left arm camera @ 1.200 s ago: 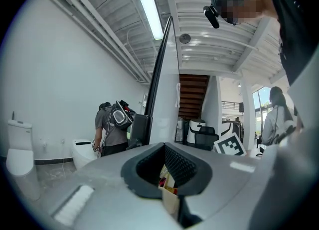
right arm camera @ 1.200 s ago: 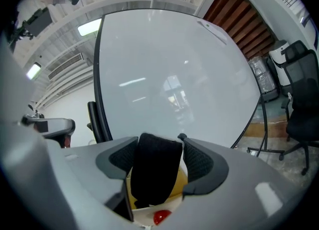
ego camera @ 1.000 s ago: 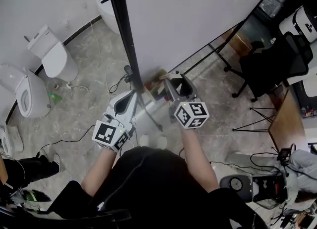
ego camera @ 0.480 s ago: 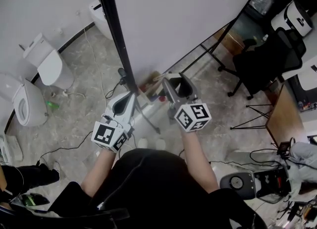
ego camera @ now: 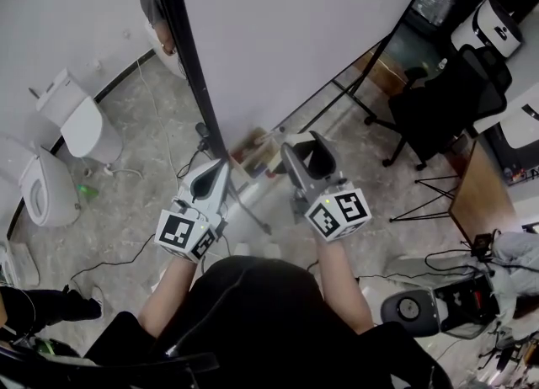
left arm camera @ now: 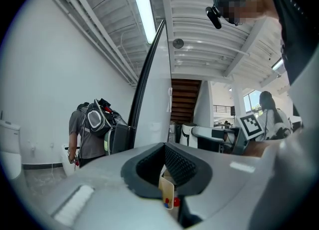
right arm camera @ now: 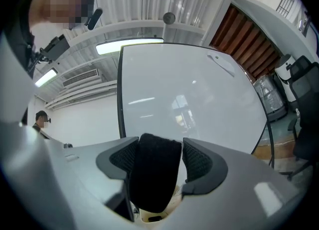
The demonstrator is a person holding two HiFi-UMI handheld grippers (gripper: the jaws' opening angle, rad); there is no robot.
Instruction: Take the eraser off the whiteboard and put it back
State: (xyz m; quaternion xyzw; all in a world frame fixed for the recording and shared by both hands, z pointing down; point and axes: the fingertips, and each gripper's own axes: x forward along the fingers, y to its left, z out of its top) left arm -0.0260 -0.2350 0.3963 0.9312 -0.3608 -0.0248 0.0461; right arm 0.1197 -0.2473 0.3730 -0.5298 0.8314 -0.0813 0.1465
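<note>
Right hand-held gripper (ego camera: 308, 145) has raised the clamped eraser (right arm camera: 154, 174).

Looking like a mixed office-and-workshop space, showing a free-standing whiteboard (ego camera: 320, 34), black office chairs (ego camera: 450, 105), toilets (ego camera: 84, 122) sitting unplumbed on the stone floor (ego camera: 143, 185), cables (ego camera: 109, 248) trailing.

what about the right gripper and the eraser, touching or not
Touching: the right gripper view shows the right gripper clamped on both sides of the eraser.

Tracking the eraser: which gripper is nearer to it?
Right. The eraser is clamped between the jaws of the right gripper; the left gripper, shut and empty, is off to its left, apart from it.
</note>
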